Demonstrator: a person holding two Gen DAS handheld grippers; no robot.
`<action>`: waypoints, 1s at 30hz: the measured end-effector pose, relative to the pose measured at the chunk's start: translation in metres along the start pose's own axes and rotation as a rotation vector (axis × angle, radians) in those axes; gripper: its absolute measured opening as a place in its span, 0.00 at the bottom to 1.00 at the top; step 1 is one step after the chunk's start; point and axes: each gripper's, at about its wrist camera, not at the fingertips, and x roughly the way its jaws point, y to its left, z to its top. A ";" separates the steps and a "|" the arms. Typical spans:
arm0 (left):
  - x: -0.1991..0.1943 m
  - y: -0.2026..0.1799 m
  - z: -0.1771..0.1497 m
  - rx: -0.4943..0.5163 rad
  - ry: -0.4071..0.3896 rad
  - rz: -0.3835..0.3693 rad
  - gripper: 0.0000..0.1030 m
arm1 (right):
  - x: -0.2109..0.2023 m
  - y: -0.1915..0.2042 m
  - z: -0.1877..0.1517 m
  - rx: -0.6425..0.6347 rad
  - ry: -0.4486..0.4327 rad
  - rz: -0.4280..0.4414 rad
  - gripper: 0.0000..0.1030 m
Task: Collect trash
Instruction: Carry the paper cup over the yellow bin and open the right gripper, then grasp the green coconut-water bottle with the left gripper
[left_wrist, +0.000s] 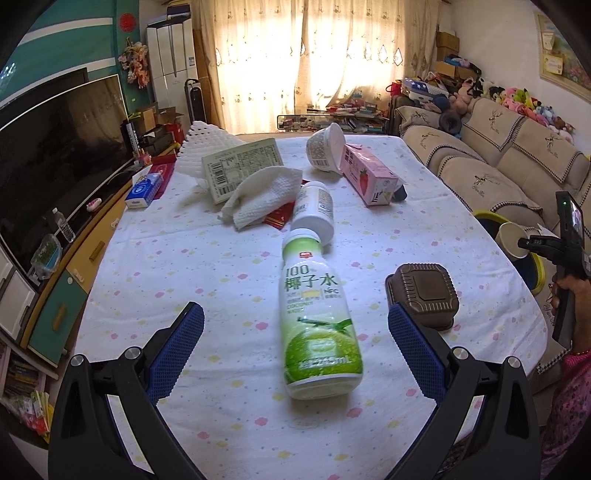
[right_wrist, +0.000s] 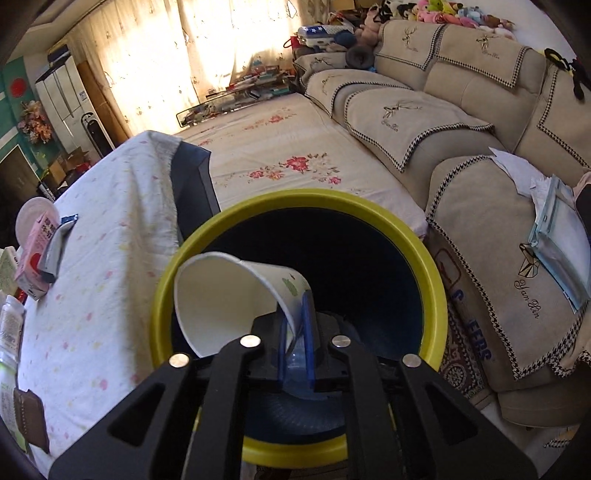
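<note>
My left gripper (left_wrist: 295, 321) is open and hovers low over the table, its blue pads on either side of a lying green coconut water bottle (left_wrist: 319, 321). A white bottle (left_wrist: 314, 214) lies just beyond it. My right gripper (right_wrist: 295, 306) is shut on the rim of a white paper cup (right_wrist: 229, 295) and holds it over the mouth of a yellow-rimmed dark bin (right_wrist: 436, 280). The cup (left_wrist: 513, 238), the bin (left_wrist: 487, 216) and the right gripper also show at the right edge of the left wrist view.
On the table (left_wrist: 184, 258) lie a brown square lid (left_wrist: 424, 295), a pink strawberry milk carton (left_wrist: 369, 177), a white tub (left_wrist: 327, 147), a crumpled tissue (left_wrist: 258, 195), a flat label box (left_wrist: 240, 166), foam wrap (left_wrist: 207, 140). A sofa (right_wrist: 480, 110) stands right, a TV (left_wrist: 55, 147) left.
</note>
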 end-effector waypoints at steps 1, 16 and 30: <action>0.002 -0.001 0.000 0.002 0.003 -0.003 0.95 | 0.001 -0.001 0.001 0.003 0.000 -0.003 0.15; 0.037 -0.006 0.005 -0.049 0.101 -0.033 0.95 | -0.031 -0.002 -0.010 0.018 -0.053 0.060 0.41; 0.071 0.002 0.008 -0.061 0.198 0.014 0.95 | -0.034 0.017 -0.015 -0.021 -0.043 0.095 0.46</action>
